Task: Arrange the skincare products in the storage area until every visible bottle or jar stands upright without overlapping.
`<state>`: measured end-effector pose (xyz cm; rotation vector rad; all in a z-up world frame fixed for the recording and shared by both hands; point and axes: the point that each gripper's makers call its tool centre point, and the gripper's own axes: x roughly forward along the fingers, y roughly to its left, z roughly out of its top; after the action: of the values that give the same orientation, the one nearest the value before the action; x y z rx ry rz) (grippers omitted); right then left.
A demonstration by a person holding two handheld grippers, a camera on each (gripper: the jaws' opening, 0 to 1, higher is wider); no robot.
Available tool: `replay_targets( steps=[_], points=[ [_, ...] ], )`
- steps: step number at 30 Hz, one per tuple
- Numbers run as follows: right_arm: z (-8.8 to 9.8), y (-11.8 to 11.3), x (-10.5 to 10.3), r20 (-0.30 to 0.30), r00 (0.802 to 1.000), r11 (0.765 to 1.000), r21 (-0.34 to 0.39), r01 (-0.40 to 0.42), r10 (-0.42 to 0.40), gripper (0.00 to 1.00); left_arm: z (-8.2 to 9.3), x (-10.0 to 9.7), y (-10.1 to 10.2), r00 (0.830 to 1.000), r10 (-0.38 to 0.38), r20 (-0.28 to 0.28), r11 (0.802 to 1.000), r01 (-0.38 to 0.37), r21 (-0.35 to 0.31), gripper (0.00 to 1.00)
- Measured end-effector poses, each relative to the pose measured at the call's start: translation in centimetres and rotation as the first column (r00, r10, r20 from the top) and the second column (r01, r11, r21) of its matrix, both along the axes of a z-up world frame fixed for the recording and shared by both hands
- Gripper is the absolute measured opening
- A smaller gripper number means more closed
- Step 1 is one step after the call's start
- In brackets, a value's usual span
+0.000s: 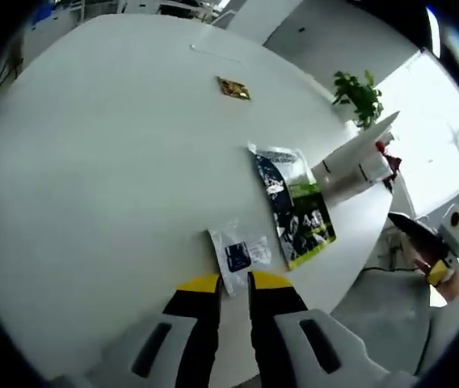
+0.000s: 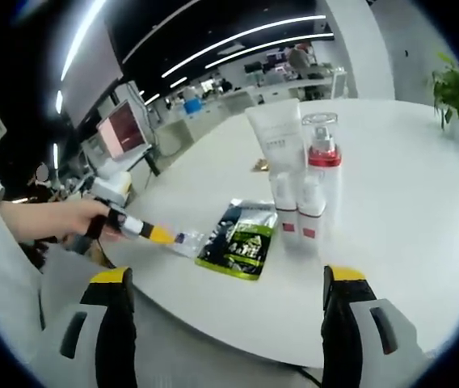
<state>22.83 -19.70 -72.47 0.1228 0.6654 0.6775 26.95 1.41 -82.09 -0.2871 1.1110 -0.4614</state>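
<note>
- Left gripper (image 1: 233, 284): its yellow-tipped jaws are nearly together, pinching the near edge of a small clear sachet (image 1: 240, 255) that lies flat on the white round table (image 1: 108, 186)
- Just beside the sachet lies a dark green-and-black pouch (image 1: 298, 210), also flat
- In the right gripper view, the left gripper (image 2: 163, 236) reaches in from the left, its tip at the sachet (image 2: 187, 241) next to the pouch (image 2: 240, 238)
- Right gripper (image 2: 228, 301): jaws wide apart, holding nothing, off the table's near edge
- A white tube (image 2: 278, 139), a clear red-banded pump bottle (image 2: 324, 166) and two small white bottles (image 2: 298, 212) stand upright, clustered close together near the pouch
- A small gold packet (image 1: 233, 87) lies well apart, farther across the table
</note>
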Motion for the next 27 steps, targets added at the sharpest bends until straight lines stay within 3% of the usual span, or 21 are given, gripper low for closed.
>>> replay_targets(
  steps=[6,13,20,24,27],
  points=[
    [-0.1,-0.1,0.1,-0.002,1.000,1.000,0.001,0.002,-0.002,0.97,-0.1,-0.1,-0.1,0.998,-0.062,0.019,0.996,0.061,0.065,0.11],
    [-0.2,-0.1,0.2,-0.003,1.000,1.000,0.001,0.003,-0.003,0.96,0.0,-0.5,-0.8,0.987,-0.154,0.041,0.976,0.145,0.162,0.15],
    [-0.3,-0.2,0.3,-0.003,1.000,1.000,0.003,0.005,-0.005,0.96,-0.1,-0.6,-0.4,0.982,-0.186,0.038,0.965,0.176,0.195,0.17],
    [-0.3,-0.3,0.4,-0.004,1.000,1.000,0.004,0.006,-0.006,0.96,-0.3,-0.7,-0.4,0.972,-0.231,0.042,0.948,0.215,0.233,0.18],
    [-0.3,-0.2,0.2,-0.006,1.000,1.000,0.004,0.006,-0.006,0.96,-0.2,-0.9,-0.8,0.952,-0.301,0.057,0.915,0.272,0.298,0.20]
  ],
)
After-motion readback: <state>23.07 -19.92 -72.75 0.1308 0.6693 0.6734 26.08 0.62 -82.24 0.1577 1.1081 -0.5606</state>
